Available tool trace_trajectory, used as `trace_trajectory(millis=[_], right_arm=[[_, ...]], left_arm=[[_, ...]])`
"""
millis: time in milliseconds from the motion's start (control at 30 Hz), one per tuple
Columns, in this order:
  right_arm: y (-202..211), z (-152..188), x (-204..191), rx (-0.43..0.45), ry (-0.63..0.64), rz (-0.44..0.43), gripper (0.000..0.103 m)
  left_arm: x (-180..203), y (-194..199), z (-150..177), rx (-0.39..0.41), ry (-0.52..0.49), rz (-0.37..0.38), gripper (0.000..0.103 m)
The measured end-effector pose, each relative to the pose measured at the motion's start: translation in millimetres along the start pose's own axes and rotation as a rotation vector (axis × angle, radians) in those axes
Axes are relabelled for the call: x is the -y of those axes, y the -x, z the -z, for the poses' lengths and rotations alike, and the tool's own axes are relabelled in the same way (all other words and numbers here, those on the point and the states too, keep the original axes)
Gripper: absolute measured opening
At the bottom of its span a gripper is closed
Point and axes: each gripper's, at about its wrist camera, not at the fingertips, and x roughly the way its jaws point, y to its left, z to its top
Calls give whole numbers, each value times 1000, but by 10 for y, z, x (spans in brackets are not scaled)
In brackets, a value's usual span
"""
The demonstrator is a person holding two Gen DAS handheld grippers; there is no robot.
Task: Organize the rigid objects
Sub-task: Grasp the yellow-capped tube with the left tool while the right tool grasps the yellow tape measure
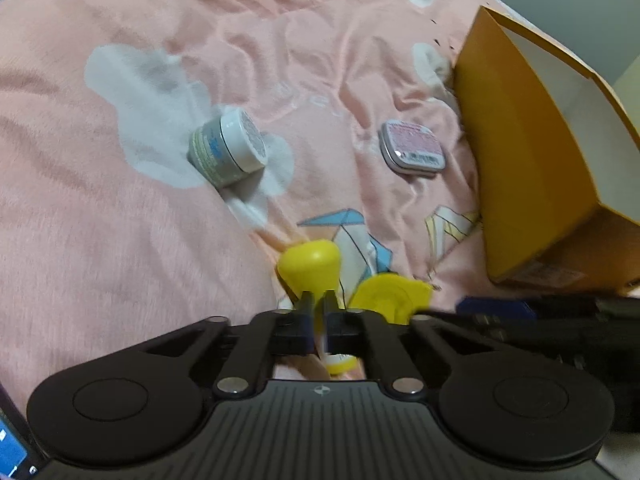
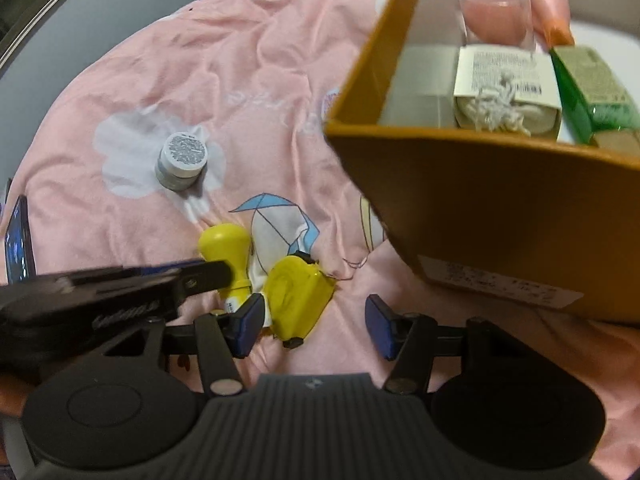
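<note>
My left gripper [image 1: 319, 300] is shut on the neck of a yellow bottle [image 1: 310, 268] lying on the pink blanket; the bottle also shows in the right wrist view [image 2: 224, 244]. A flat yellow case [image 2: 298, 298] lies beside it, also seen in the left wrist view [image 1: 390, 292]. My right gripper [image 2: 314, 326] is open, its jaws either side of the yellow case. A small white jar [image 1: 228, 148] and a pink-lidded tin [image 1: 412, 150] lie farther off. An orange box [image 2: 460, 184] stands to the right.
The orange box [image 1: 532, 152] holds a pink cup [image 2: 496, 12], a white carton [image 2: 506, 84] and a green package [image 2: 592, 88]. A phone screen [image 2: 18, 240] lies at the blanket's left edge. The blanket is wrinkled and soft.
</note>
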Motion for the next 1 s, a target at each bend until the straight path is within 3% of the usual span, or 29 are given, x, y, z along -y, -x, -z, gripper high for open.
trace_trajectory(millis=[200, 400, 567, 833, 1000], right_arm=[[-121, -125, 12, -35, -7, 13, 56], [-243, -148, -1, -53, -7, 12, 56], [-324, -141, -79, -64, 32, 27, 54], [-369, -98, -160, -45, 47, -11, 29], [-143, -67, -138, -2, 34, -9, 22]], left_arm=[[-80, -52, -2, -12, 38, 20, 5], [-92, -80, -12, -7, 53, 41, 22], [-74, -31, -2, 10, 62, 37, 23], [-61, -75, -26, -6, 61, 10, 29], [-65, -95, -36, -11, 61, 3, 31]])
